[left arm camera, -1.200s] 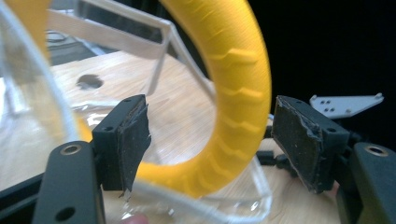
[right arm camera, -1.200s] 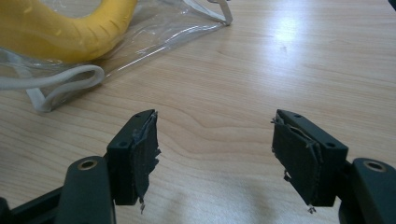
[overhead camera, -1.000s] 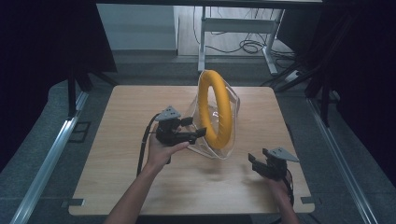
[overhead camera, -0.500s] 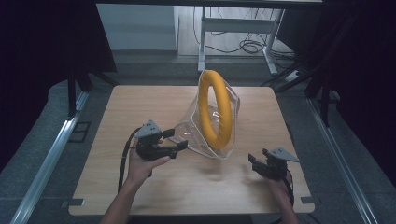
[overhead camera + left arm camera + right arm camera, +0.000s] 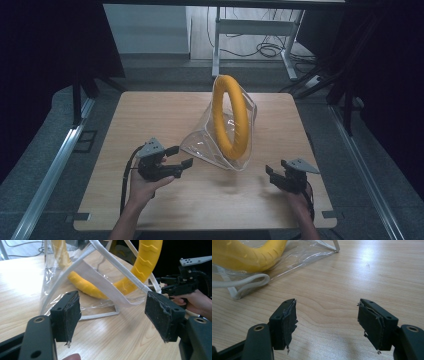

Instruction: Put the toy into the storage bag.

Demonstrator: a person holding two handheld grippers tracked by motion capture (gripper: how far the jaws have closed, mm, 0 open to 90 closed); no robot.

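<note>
Lining up, looks like: left gripper (image 5: 181, 157) jaws apart, clear bag (image 5: 207, 145) with yellow ring (image 5: 231, 116) just ahead of it. Right gripper (image 5: 272, 175) gaping, empty, bag off to its left. Next probably a strap (image 5: 100, 281) grab.

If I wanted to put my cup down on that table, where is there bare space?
The far left of the table, beyond the left gripper, is bare wood. So is the front strip between that gripper and the right gripper. The middle is crowded: the clear bag with the yellow ring stands there.
</note>
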